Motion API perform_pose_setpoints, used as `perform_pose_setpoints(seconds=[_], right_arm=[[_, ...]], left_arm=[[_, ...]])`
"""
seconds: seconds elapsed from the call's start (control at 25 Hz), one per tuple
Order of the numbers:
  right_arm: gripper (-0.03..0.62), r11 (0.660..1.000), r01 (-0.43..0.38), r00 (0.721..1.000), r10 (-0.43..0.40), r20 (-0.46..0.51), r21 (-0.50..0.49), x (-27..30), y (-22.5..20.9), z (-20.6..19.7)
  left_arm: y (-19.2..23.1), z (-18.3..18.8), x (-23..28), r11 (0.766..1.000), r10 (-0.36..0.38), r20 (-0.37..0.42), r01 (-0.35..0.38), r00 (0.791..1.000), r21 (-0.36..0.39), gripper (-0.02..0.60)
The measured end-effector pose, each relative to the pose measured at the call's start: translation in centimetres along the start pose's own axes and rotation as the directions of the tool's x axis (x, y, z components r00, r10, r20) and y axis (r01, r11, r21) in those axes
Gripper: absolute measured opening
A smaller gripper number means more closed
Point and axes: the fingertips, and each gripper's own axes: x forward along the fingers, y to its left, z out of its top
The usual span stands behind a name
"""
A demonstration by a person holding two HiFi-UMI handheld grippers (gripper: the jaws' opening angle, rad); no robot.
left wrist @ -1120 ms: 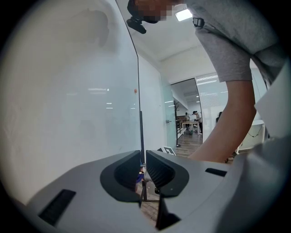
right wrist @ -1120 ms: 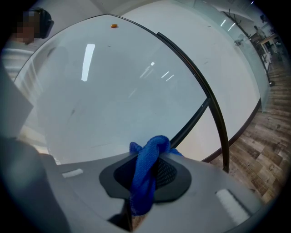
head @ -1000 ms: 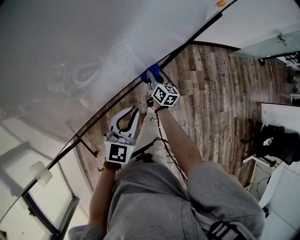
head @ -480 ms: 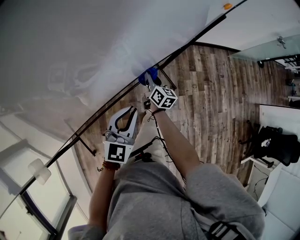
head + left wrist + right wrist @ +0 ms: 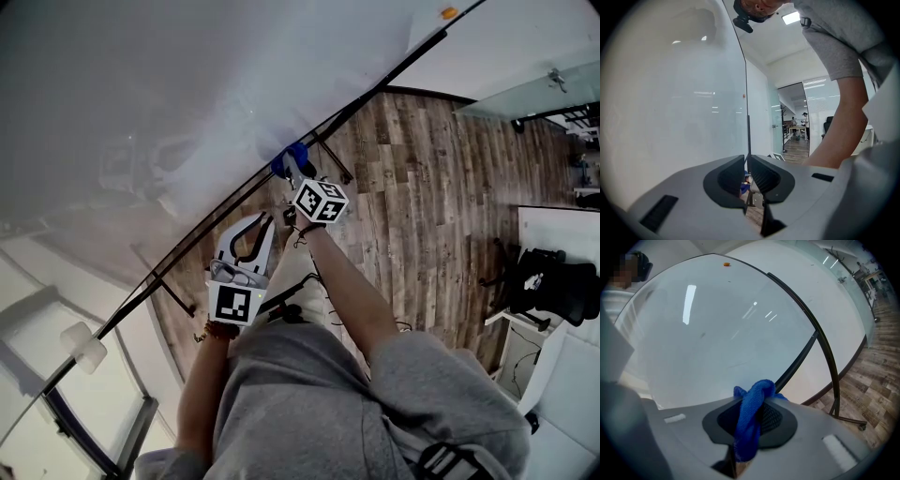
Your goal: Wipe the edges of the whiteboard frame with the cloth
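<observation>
Blue cloth (image 5: 290, 160) bunched in the right claw (image 5: 293, 171) meets the dark frame (image 5: 375, 86) along the lower edge of a large whiteboard (image 5: 141, 94), seen from above in the head view. The claw's jaws are clamped on the cloth, which bulges out past their tips and hangs in a fold down between the pads in the right gripper view (image 5: 749, 423). In that view the right claw (image 5: 752, 401) points at the board's pale surface (image 5: 717, 324), with the black frame (image 5: 820, 336) curving away to the right and the cloth's upper end lying against it.

The left claw (image 5: 251, 232) is held lower and to the left, near the person's body and apart from the board's edge. Its own view shows the left claw (image 5: 746, 165) with jaws drawn nearly together, only a thin slit between them and nothing gripped.

A small orange magnet (image 5: 448, 13) sits near the board's far corner, also visible in the right gripper view (image 5: 726, 264). Below the board lies a wood-plank floor (image 5: 422, 187), with a black chair (image 5: 553, 286) at the right. The person wears a grey short-sleeved shirt (image 5: 309, 403).
</observation>
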Motion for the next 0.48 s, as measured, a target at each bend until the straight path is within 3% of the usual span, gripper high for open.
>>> perform_pose_setpoints(seconds=[0.48], right_arm=[[0.054, 1.000, 0.000, 1.000, 0.000, 0.002, 0.005, -0.3, 2.2, -1.5]], left_arm=[[1.1, 0.4, -2.1, 1.000, -0.016, 0.004, 0.016, 1.000, 0.020, 0.046]])
